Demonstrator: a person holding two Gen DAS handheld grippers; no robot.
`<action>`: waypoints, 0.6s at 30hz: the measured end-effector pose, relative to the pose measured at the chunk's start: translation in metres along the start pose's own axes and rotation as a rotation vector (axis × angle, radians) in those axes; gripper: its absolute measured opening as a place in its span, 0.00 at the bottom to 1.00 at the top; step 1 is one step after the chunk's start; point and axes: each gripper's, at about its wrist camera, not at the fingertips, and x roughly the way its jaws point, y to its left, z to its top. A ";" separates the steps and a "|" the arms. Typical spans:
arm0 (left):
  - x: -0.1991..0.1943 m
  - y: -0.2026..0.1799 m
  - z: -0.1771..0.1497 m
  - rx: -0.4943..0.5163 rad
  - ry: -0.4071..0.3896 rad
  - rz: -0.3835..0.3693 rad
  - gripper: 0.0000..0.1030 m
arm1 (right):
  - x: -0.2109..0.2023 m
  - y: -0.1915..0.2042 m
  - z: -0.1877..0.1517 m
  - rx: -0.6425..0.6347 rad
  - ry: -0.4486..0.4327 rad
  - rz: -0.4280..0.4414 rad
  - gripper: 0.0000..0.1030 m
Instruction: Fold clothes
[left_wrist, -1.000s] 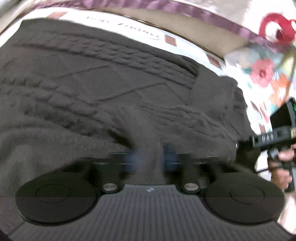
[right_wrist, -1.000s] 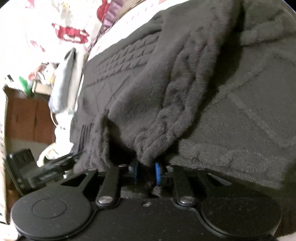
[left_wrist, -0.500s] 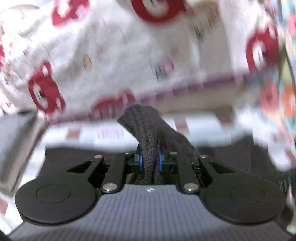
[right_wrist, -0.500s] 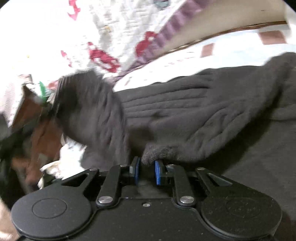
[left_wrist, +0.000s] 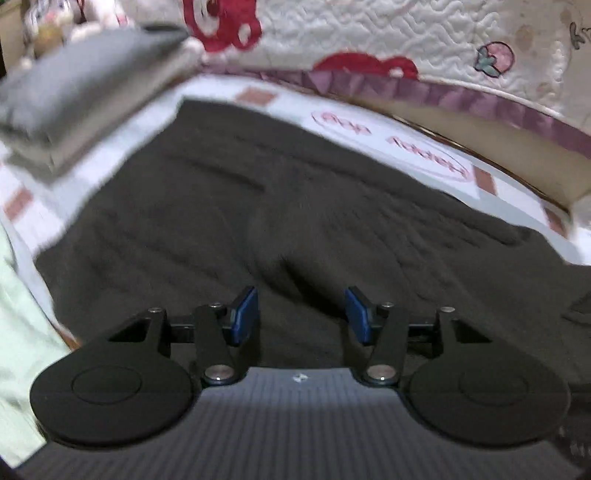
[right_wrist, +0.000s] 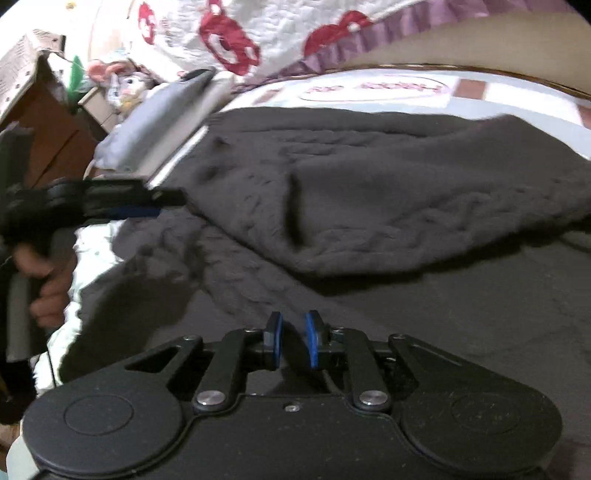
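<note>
White sheet (left_wrist: 406, 155) with pinkish squares and oval pink lettering covers the bed, and behind it hangs a quilted cover (left_wrist: 388, 33) with red figures and a purple frill. Spread over the sheet lies the dark grey cable-knit sweater (left_wrist: 280, 206), one part of it folded back across the body in a thick flap (right_wrist: 406, 199). At the far left corner of the sweater sits a flat stack of folded grey cloth (left_wrist: 81, 96), its edge just beside the knit.

The left gripper (left_wrist: 301, 314) hovers over the sweater with its blue pads (left_wrist: 244, 314) apart; the jaws are opening and nothing is pinched between them. In the right wrist view it (right_wrist: 140, 206) shows from the side, held by a hand (right_wrist: 48, 280).

The right gripper (right_wrist: 293, 339) has its jaws narrow, with a slim gap; no cloth seems caught there, though blur makes this uncertain.

At far left stands what looks like a brown cardboard box (right_wrist: 40, 122); its contents cannot be made out.
</note>
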 end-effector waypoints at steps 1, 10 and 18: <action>0.002 -0.004 -0.002 0.011 0.020 -0.009 0.54 | -0.003 -0.005 0.003 0.010 -0.006 0.000 0.19; 0.013 -0.066 -0.015 0.149 0.059 -0.127 0.60 | -0.046 -0.036 0.033 -0.016 -0.135 -0.146 0.43; 0.024 -0.106 -0.013 0.268 -0.053 0.019 0.61 | -0.083 -0.143 0.017 0.402 -0.163 -0.190 0.43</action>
